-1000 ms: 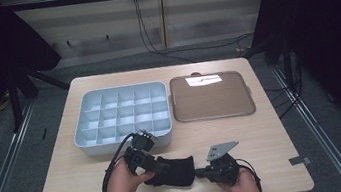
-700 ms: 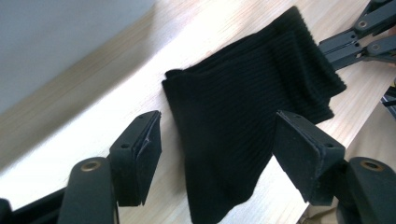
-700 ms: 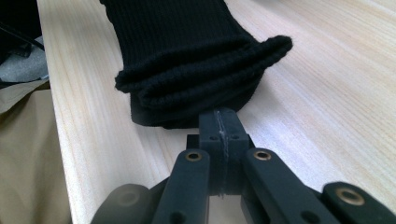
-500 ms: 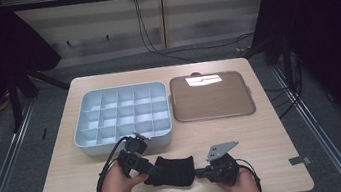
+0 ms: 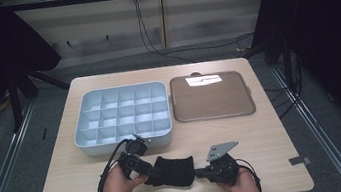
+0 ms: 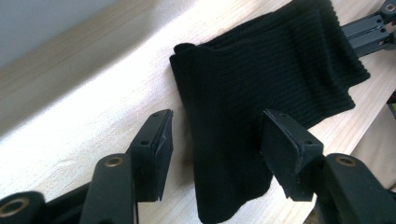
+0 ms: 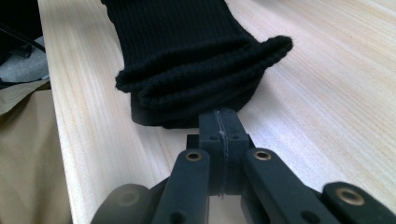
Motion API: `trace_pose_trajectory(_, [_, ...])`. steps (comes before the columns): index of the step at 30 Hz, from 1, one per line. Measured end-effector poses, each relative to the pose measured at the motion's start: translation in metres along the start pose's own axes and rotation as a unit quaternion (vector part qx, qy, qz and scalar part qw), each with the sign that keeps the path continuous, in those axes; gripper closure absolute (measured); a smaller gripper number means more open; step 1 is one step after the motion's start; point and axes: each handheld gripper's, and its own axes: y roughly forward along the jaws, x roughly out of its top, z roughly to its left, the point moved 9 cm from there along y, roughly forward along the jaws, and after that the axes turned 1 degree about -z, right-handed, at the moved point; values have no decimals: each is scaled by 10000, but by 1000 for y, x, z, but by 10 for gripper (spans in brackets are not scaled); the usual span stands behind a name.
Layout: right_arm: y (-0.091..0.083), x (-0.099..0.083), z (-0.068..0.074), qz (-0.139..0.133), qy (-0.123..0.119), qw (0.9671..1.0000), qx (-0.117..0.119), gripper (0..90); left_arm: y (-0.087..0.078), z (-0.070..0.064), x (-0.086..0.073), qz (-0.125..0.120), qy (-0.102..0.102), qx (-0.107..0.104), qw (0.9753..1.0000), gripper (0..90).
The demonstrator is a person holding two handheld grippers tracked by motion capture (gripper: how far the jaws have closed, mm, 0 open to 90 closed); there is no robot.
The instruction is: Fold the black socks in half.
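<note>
A black ribbed knit cloth (image 5: 175,171) lies folded on the wooden table near its front edge. My left gripper (image 5: 155,171) is open at the cloth's left end; in the left gripper view its fingers (image 6: 154,149) stand on either side of the cloth (image 6: 261,79), just above it. My right gripper (image 5: 198,174) is shut at the right end. In the right gripper view its tips (image 7: 219,123) press against the lowest fold of the cloth (image 7: 187,46); whether any fabric is caught between them is hidden. The left gripper view also shows the right gripper (image 6: 369,32) farther off.
A pale blue box (image 5: 124,143) with several compartments stands behind the left hand. A brown flat tray (image 5: 211,98) lies to its right. Bare table (image 5: 274,132) spreads right of the grippers, and the front edge is close below the hands.
My left gripper has slid a little to the left along the cloth. The right gripper and the cloth have stayed in place.
</note>
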Motion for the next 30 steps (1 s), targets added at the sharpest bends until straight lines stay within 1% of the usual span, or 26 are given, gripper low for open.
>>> trace_pose_trajectory(4, [0,0,0,5,5,10000,-7,897,2,0,-1,30,-5,-8,10000,463])
trace_pose_trajectory(5, [0,0,0,7,8,10000,-5,896,3,1,-2,59,50,2,10000,466])
trace_pose_trajectory(6, [0,0,0,-5,6,10000,6,896,4,0,-2,64,0,-4,10000,474])
trace_pose_trajectory(8, [0,0,0,15,2,10000,-11,895,7,1,-3,77,-24,-3,10000,484])
trace_pose_trajectory(9, [0,0,0,16,0,10000,-5,895,7,1,-3,86,-20,-10,10000,488])
trace_pose_trajectory(10, [0,0,0,17,-2,10000,-6,896,9,1,-4,113,35,-31,9999,501])
trace_pose_trajectory(11, [0,0,0,17,-1,10000,-4,895,9,1,-4,108,48,-26,9999,510])
trace_pose_trajectory(12, [0,0,0,17,-2,10000,-3,895,10,0,-3,70,3,-11,10000,508])
trace_pose_trajectory(15, [0,0,1,1,5,10000,13,896,11,0,-3,70,-44,-53,10000,526])
trace_pose_trajectory(17, [0,0,1,-1,11,10000,17,896,11,-1,-3,79,-27,-73,9999,556])
trace_pose_trajectory(18, [0,0,1,14,-2,10000,-2,896,11,-1,-3,96,5,-75,9999,556])
trace_pose_trajectory(20, [0,0,1,-1,4,10000,7,896,11,-2,-2,67,-31,-75,9999,597])
trace_pose_trajectory(23, [0,0,1,12,-4,10000,-5,896,11,-2,-1,102,41,-51,9999,650])
trace_pose_trajectory(27, [0,0,0,20,-7,10000,-17,895,11,-3,-2,131,4,-79,9999,725])
trace_pose_trajectory(29, [0,0,1,22,-7,10000,-19,894,11,-4,-1,93,-38,-83,9999,744])
trace_pose_trajectory(30, [0,0,1,15,-8,10000,-12,894,11,-4,-1,120,18,-86,9999,763])
